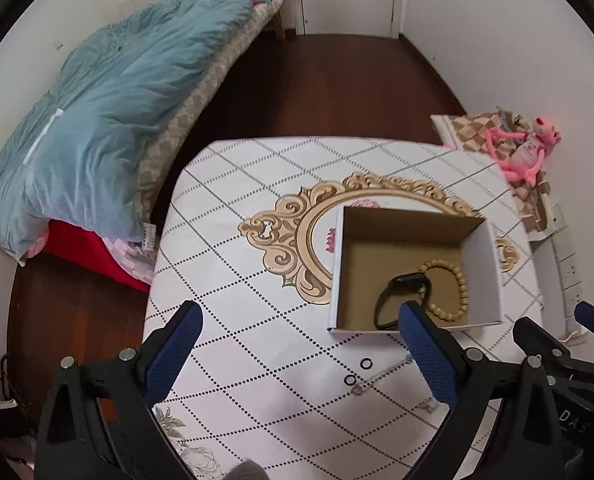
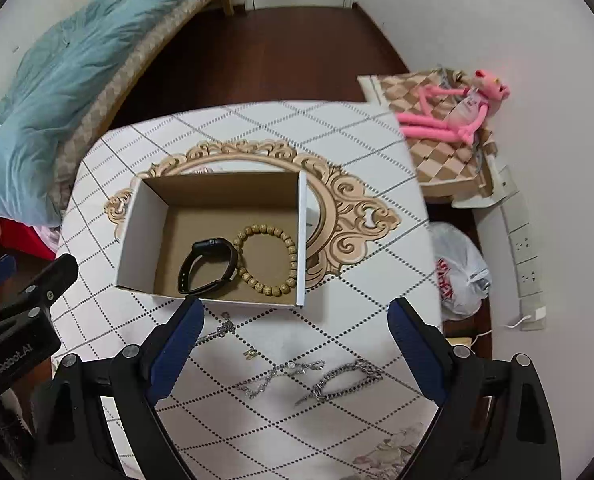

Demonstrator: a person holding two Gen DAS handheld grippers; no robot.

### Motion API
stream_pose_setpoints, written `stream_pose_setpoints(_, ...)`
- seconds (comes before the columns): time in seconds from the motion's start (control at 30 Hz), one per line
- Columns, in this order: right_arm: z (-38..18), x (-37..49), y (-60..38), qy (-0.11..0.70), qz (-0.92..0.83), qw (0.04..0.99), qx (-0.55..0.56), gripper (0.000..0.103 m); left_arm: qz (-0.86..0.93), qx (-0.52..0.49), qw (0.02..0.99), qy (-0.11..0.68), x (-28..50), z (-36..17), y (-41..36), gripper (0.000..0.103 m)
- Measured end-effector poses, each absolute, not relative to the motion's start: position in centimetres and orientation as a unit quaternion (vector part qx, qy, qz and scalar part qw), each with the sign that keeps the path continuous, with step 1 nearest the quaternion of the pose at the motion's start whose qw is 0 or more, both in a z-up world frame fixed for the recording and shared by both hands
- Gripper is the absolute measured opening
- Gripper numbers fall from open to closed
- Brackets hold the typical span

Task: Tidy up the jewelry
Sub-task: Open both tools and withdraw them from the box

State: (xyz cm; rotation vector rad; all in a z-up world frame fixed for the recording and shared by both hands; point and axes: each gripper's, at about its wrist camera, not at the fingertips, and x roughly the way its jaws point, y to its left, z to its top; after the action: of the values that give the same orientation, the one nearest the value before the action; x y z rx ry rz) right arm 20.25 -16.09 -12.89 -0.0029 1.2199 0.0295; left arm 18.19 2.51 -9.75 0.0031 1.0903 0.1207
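on the bench (image 2: 357, 152), the cardboard box (image 2: 145, 224) holds a black watch (image 2: 207, 266) touching a bead bracelet (image 2: 267, 260). two silver chains (image 2: 281, 374) lie in front of the box, two small black rings (image 1: 357, 372) nearby. left gripper (image 1: 301, 346) and right gripper (image 2: 295, 338) hover with jaws wide, holding nothing.

Blue duvet (image 1: 109, 92), pink plush toy (image 2: 453, 112)

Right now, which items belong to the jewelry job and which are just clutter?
Job:
cardboard box
black watch and bead bracelet, inside the box
silver chains and black rings, on the table
left gripper, right gripper, both open, empty

Lying about:
pink plush toy
plastic bag
blue duvet
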Motion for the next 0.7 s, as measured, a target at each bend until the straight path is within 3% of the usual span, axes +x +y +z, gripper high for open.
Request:
stream_pose_setpoints(0.4, -6.2, 14.4, -16.6, 0.51, 0.009, 0.86, -0.004, 0.095, 0.051, -0.003, 0.881, 0.47, 12.4, -4.6, 2.6, 0.1)
stream_pose_setpoints(0.7, -6.1, 11.5, -17.7, 0.507, 0.022, 0.861, 0.03, 0.095, 0.063, -0.019, 0.885, 0.461, 10.2, -4.6, 3.2, 0.1)
